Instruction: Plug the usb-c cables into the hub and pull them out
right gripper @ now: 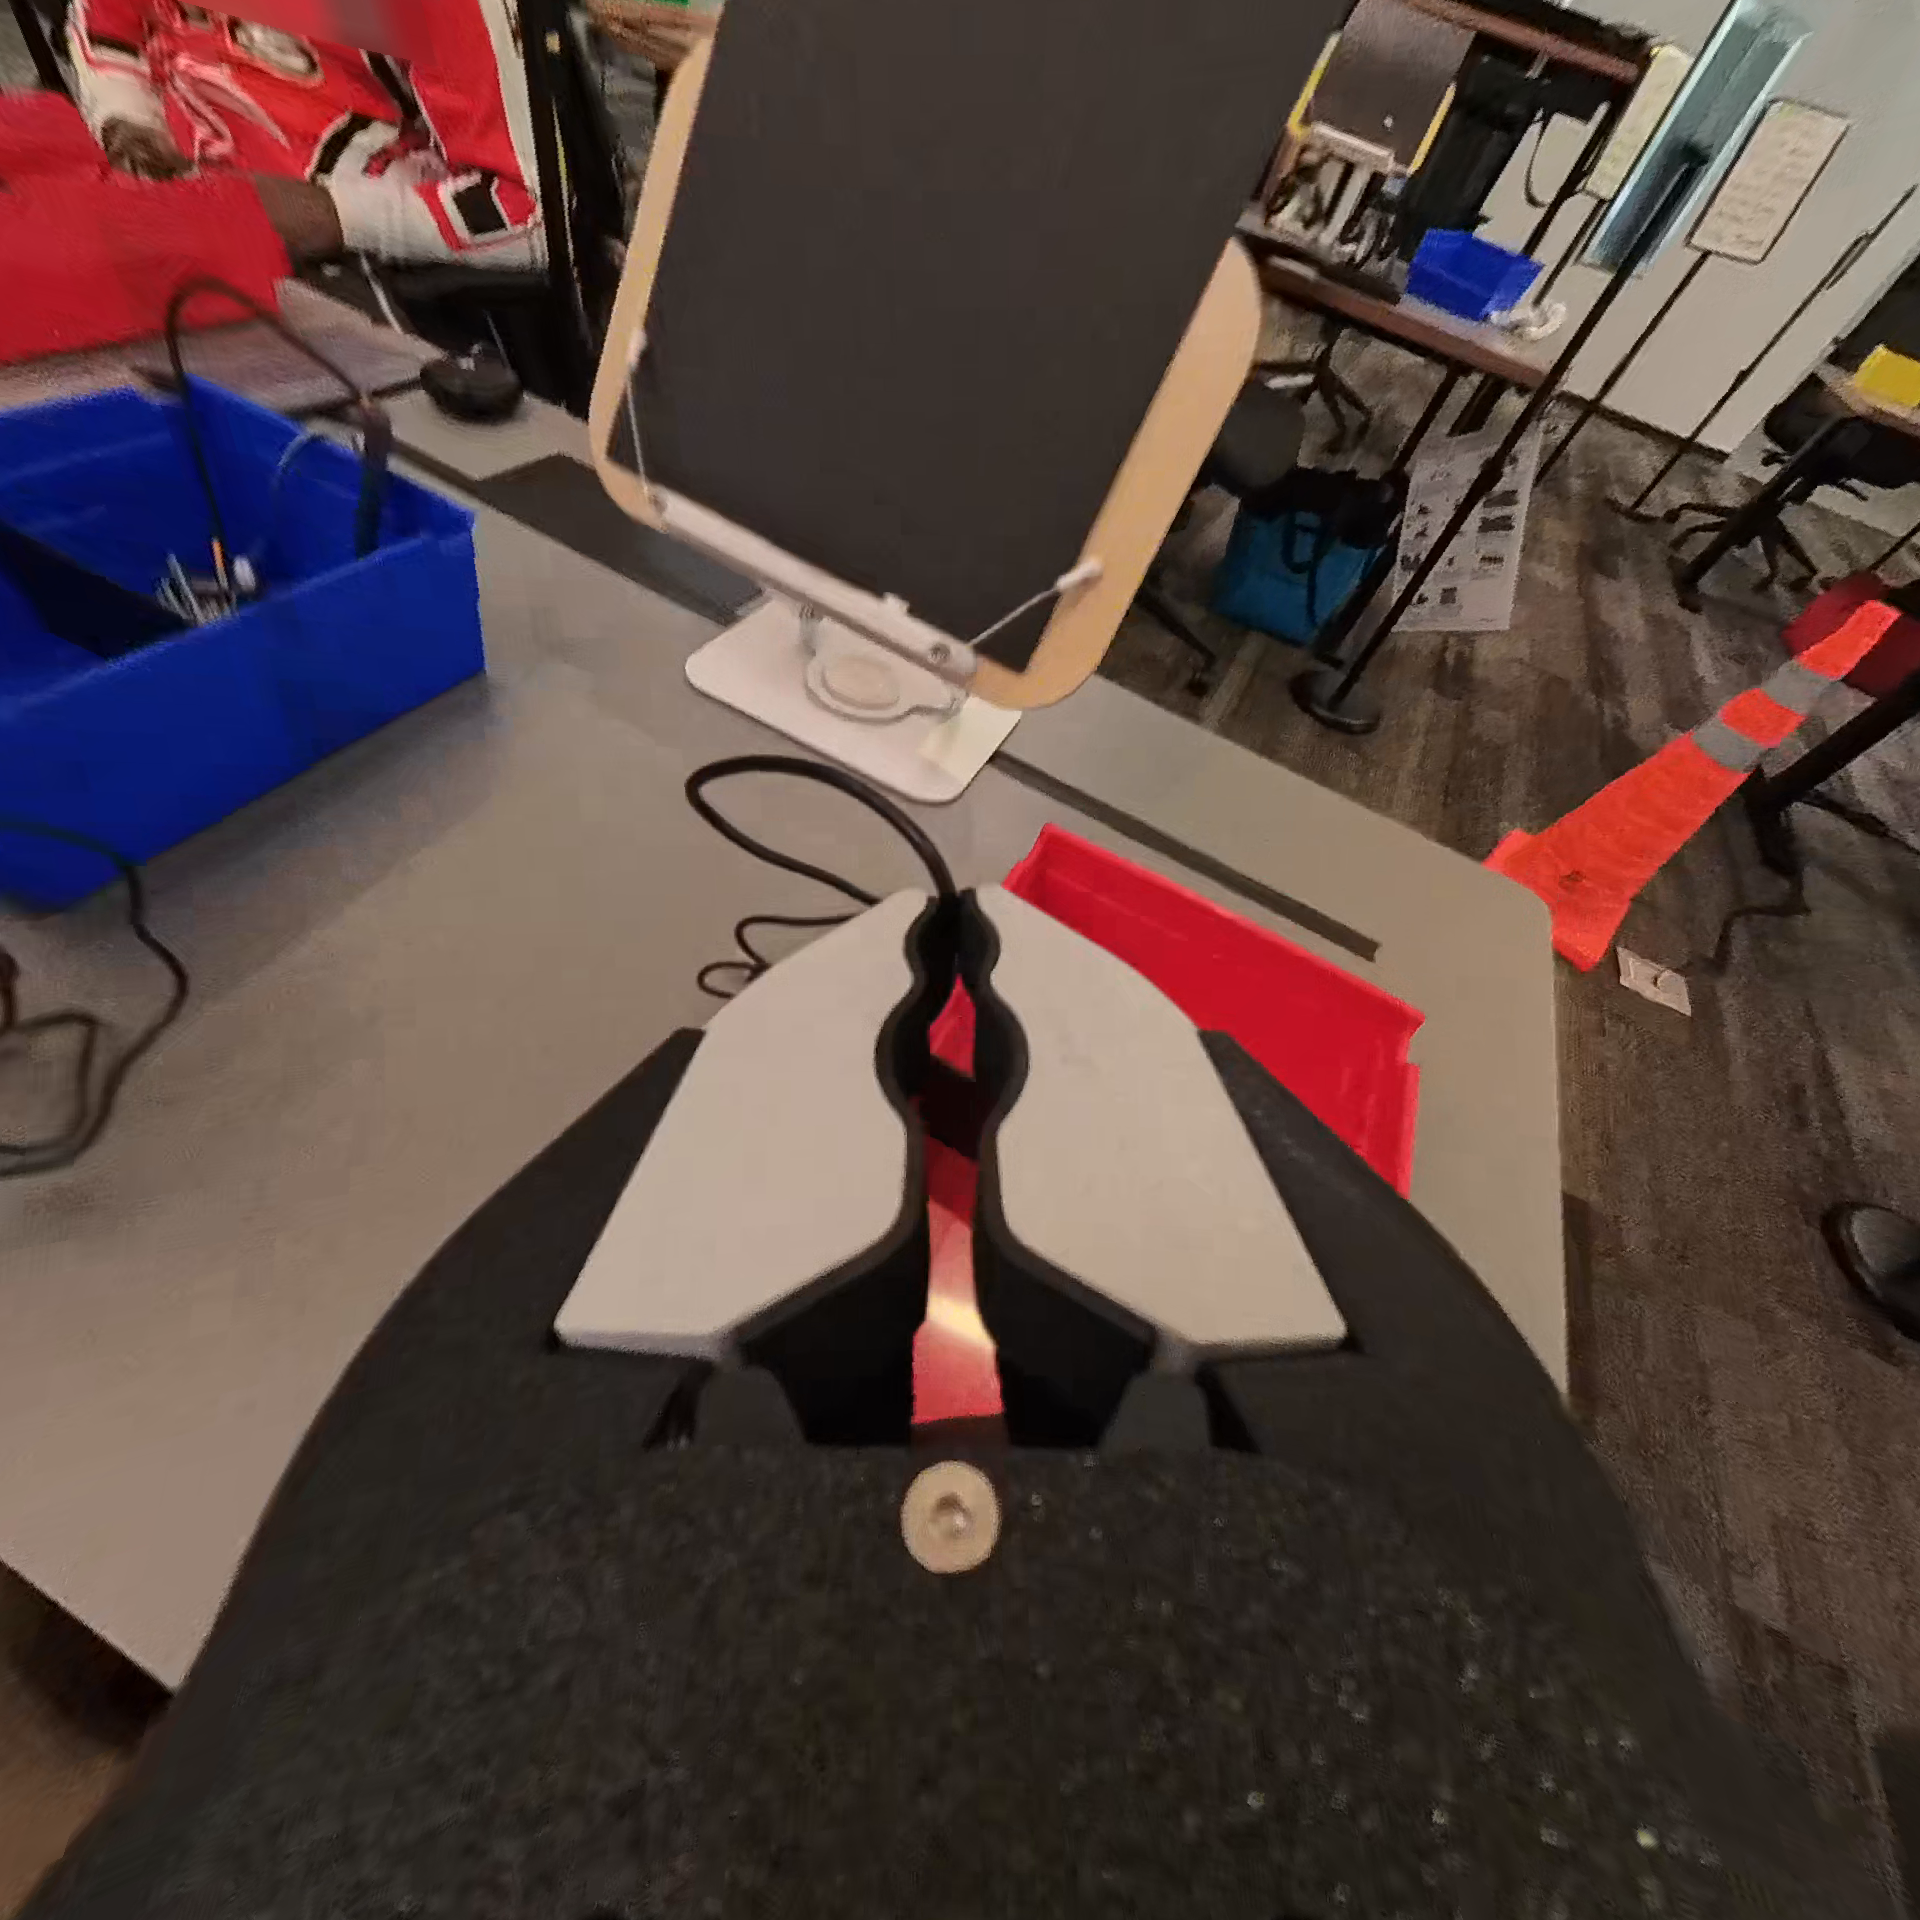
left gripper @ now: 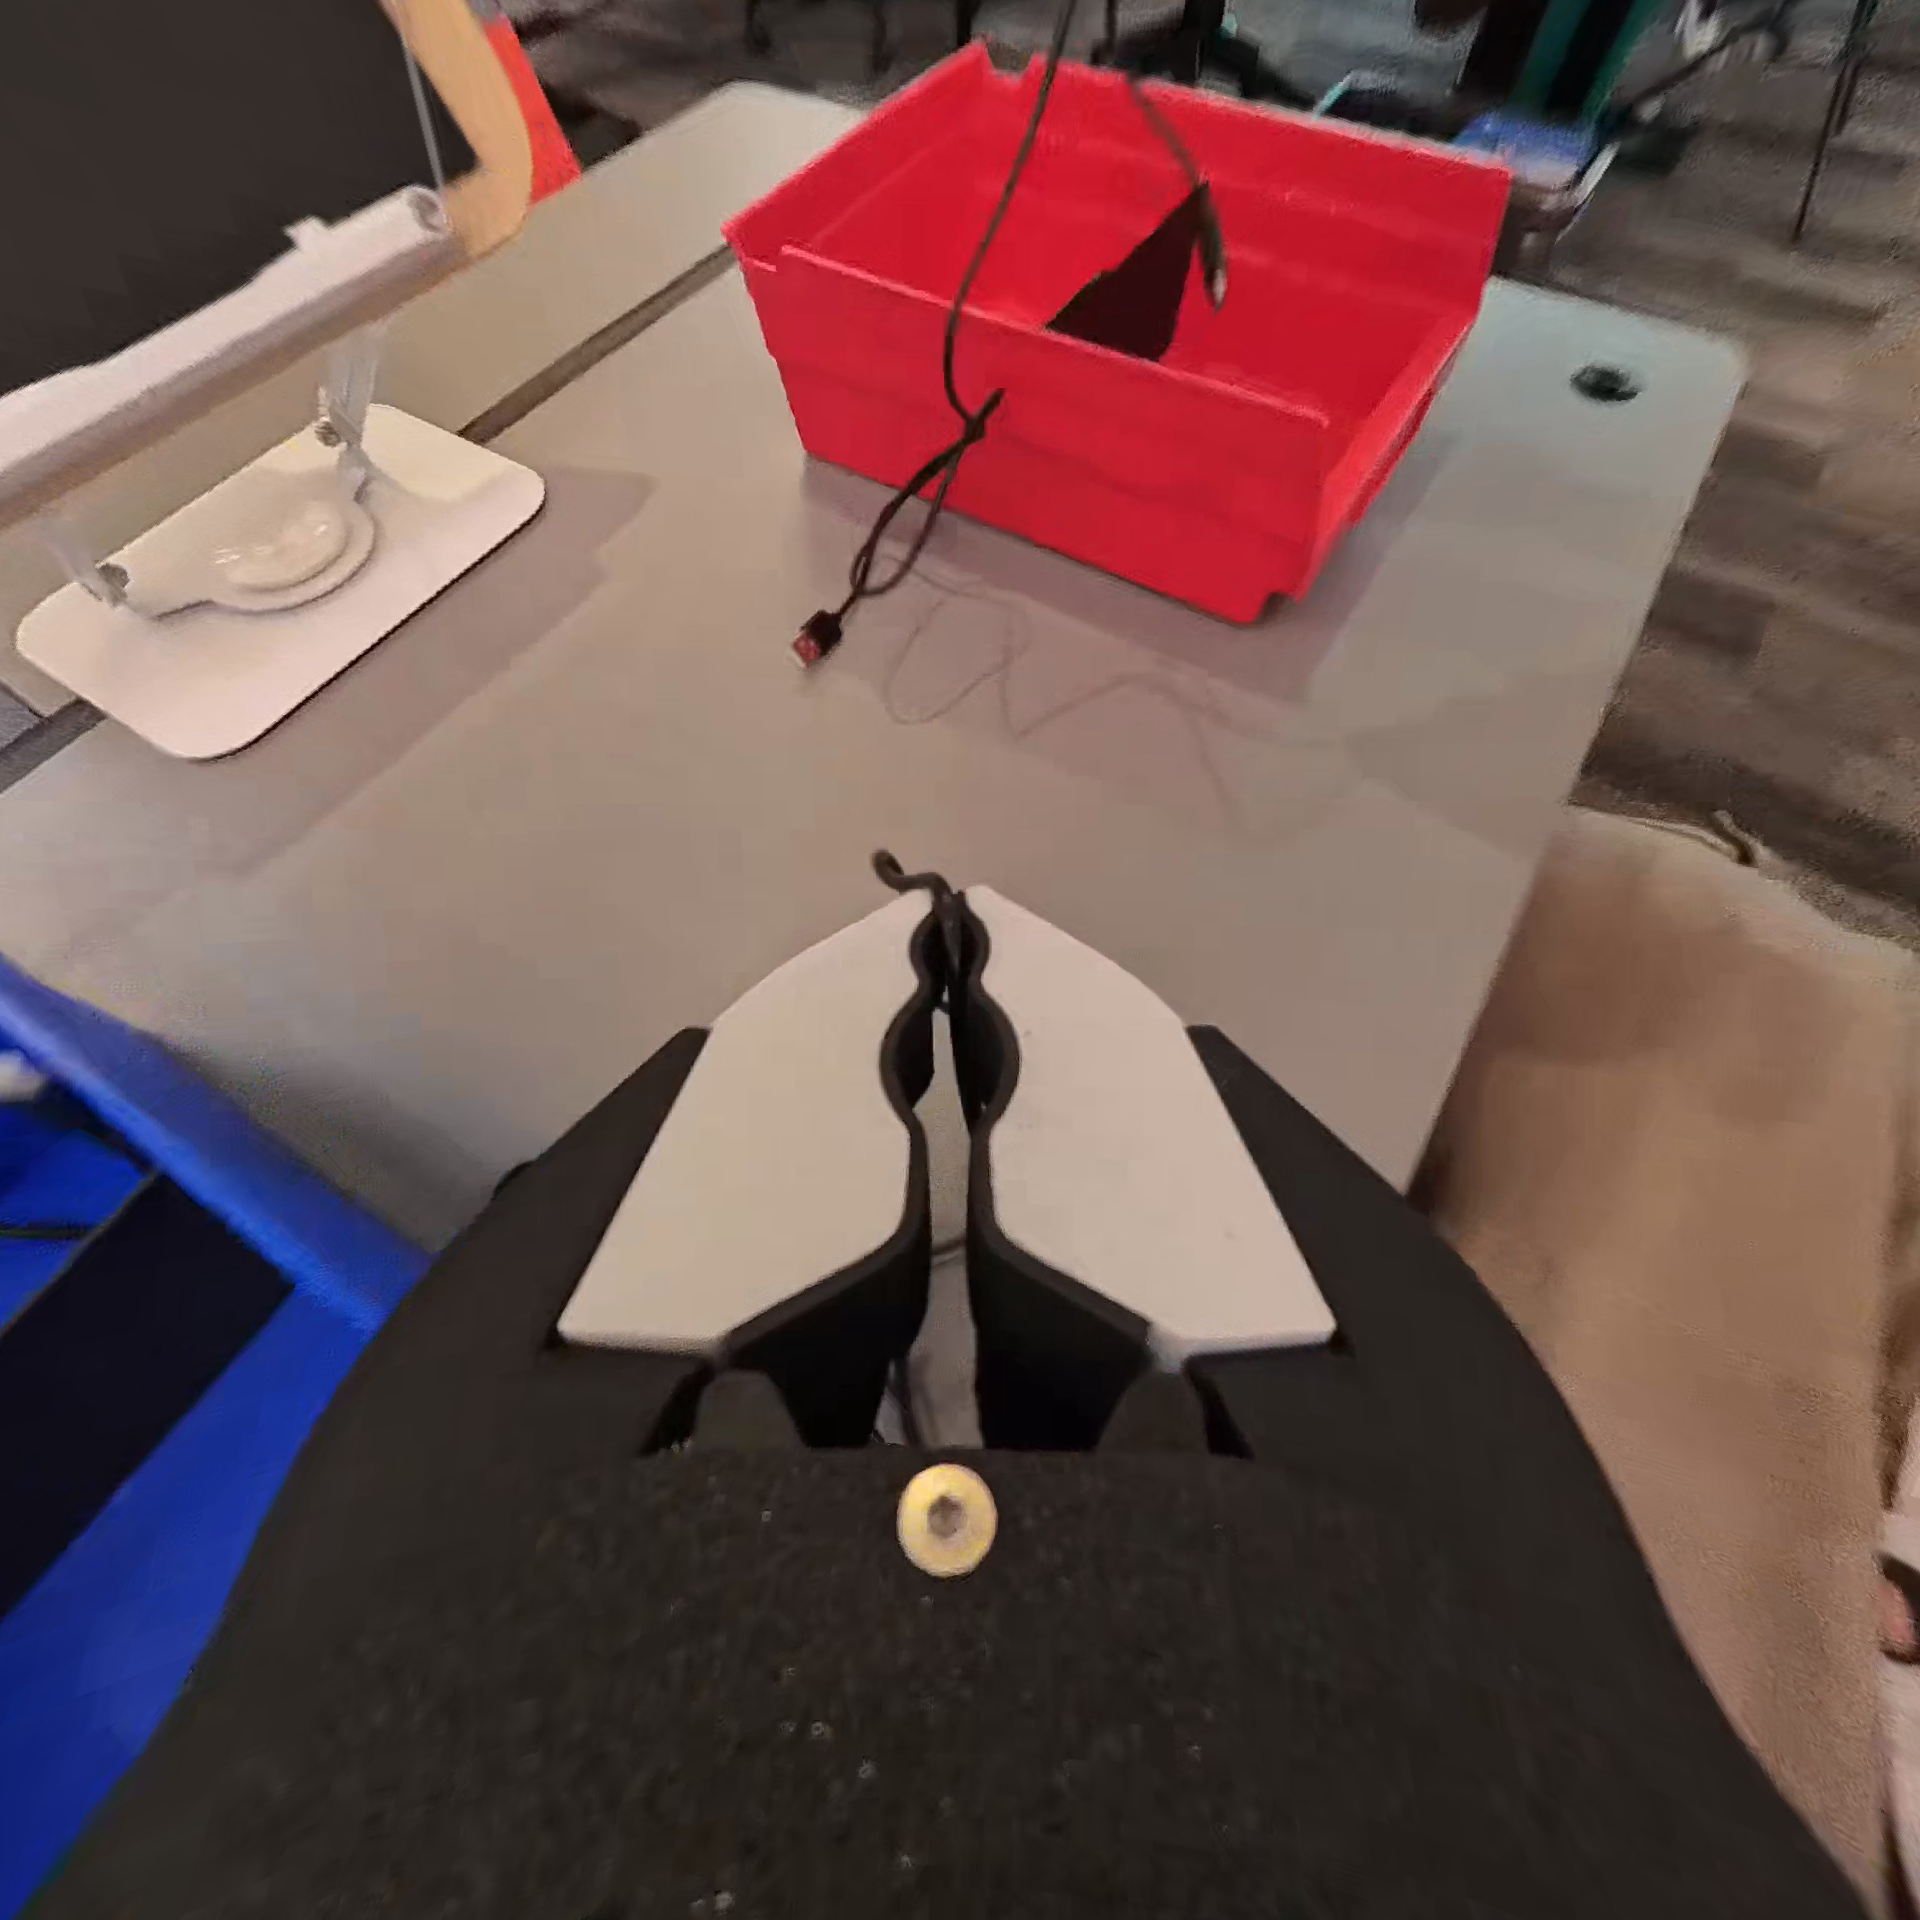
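Left gripper (left gripper: pixel 948 914): fingers pressed together on a thin black cable (left gripper: pixel 914 871), whose short end curls out past the tips. Right gripper (right gripper: pixel 951 914): clenched on a black cord (right gripper: pixel 790 774) that loops away from the tips and down onto the grey table (right gripper: pixel 364 1039).

In the left wrist view, a second black cable (left gripper: pixel 982 343) hangs over the red bin (left gripper: pixel 1122 436) at the table's far end; its plug (left gripper: pixel 818 636) lies on the tabletop just in front of the bin. A blue bin (right gripper: pixel 208 644) stands at the other end (cables inside). A tablet on a white stand (right gripper: pixel 935 332) sits between the bins. No hub can be made out.
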`<state>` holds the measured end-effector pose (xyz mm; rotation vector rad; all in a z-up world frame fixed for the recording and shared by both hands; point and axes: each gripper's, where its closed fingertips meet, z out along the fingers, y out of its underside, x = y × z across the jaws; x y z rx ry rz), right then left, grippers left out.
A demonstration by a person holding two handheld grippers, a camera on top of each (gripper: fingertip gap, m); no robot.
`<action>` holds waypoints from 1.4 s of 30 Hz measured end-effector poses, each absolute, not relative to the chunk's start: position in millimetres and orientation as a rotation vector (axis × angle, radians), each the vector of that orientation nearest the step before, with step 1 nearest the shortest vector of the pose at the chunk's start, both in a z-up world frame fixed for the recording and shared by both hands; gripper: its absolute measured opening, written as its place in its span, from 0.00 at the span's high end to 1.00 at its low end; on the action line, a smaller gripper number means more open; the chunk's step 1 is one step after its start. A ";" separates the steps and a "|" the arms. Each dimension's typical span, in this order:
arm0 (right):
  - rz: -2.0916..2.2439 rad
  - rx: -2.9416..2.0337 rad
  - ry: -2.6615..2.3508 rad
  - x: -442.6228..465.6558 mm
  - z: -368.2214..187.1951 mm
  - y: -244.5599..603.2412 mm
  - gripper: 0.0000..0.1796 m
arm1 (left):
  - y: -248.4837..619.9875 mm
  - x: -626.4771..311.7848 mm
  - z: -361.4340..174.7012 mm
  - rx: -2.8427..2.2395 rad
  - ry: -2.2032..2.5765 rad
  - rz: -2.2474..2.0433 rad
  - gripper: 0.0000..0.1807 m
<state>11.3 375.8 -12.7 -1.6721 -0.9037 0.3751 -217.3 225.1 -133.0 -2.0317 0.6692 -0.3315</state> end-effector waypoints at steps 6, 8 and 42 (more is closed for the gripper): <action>0.518 -1.507 -0.814 18.3 119.4 383.6 0.99 | 279.4 -196.7 -149.9 -2.082 0.641 -0.312 1.00; 0.492 -1.461 -0.812 25.6 157.9 381.7 0.99 | 280.3 -191.8 -162.1 -2.092 0.649 -0.343 1.00; 0.183 -2.255 -1.400 65.2 -169.2 436.5 0.99 | 370.7 -129.9 -201.5 -2.243 0.352 -0.785 1.00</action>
